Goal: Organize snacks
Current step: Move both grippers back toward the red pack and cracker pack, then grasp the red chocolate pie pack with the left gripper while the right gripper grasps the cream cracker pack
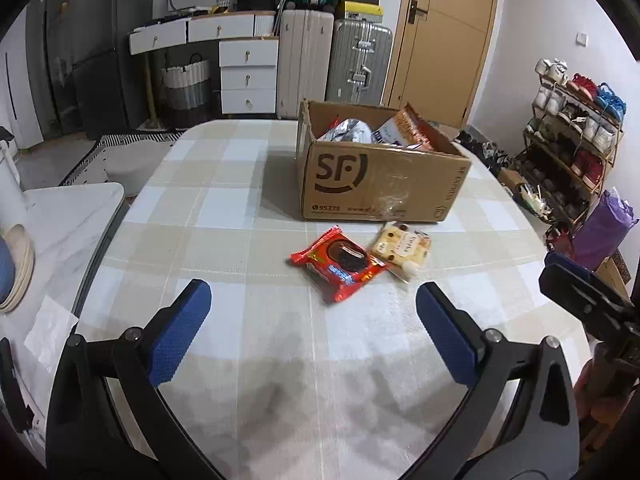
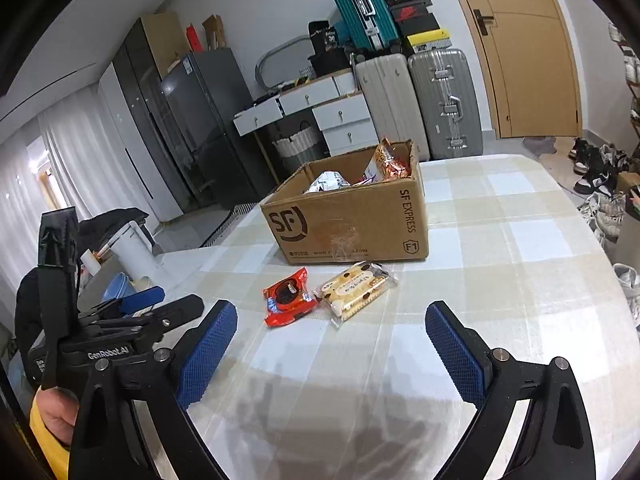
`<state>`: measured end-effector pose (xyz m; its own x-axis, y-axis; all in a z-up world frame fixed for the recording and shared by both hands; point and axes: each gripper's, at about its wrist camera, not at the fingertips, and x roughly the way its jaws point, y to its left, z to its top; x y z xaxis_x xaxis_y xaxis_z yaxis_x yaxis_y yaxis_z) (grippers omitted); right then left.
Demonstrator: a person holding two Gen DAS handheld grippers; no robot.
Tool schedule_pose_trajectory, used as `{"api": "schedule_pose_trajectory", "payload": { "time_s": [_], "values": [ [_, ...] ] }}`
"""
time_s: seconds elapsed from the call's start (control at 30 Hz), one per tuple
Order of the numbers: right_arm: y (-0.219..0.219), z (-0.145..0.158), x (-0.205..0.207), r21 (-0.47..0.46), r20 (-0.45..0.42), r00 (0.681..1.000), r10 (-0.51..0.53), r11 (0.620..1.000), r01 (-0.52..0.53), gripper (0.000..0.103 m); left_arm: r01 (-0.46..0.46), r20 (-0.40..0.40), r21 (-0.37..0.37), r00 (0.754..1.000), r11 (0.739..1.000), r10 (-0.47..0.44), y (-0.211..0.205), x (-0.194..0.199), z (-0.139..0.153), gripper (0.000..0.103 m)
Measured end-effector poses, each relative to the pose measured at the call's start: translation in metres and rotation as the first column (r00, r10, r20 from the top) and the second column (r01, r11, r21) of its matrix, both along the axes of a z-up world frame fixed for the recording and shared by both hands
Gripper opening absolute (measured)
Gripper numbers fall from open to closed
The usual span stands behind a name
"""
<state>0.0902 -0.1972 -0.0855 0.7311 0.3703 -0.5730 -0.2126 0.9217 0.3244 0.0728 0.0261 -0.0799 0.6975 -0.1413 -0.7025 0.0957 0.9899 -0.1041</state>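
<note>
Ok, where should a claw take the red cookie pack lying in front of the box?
Probably across the red pack's free long edges, coming from above. It lies flat on the table, and its far corner touches the pale pack, so avoid that end.

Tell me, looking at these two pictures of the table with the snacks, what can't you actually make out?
- Cardboard box contents: both views show only packet tops; its walls hide the rest.
- Pale biscuit packet: left wrist view blurs its lettering; in the right wrist view it is too small to read.
- Red cookie packet: its far edge slips under the pale packet, left wrist view.
- Right gripper: cut off by the left wrist view's right edge.
</note>
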Motion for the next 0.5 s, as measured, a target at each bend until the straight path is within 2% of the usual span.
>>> {"api": "schedule_pose_trajectory", "payload": {
  "time_s": [0.17, 0.33, 0.5],
  "values": [
    [0.008, 0.001, 0.032, -0.004, -0.016, 1.000, 0.017, 1.000, -0.017, 0.097, -0.010, -0.063, -0.018, 0.998, 1.000, 0.009, 0.003, 0.039, -0.018, 0.102],
    [0.015, 0.022, 0.062, -0.011, 0.019, 0.999, 0.029, 1.000, -0.029, 0.097, 0.015, -0.125, -0.012, 0.992, 1.000, -0.016, -0.005, 0.095, -0.024, 0.102],
    [0.016, 0.018, 0.085, 0.002, -0.008, 1.000, 0.024, 1.000, -0.024, 0.097, -0.012, -0.258, -0.012, 0.966, 1.000, 0.009, -0.013, 0.138, -0.058, 0.102]
  ]
}}
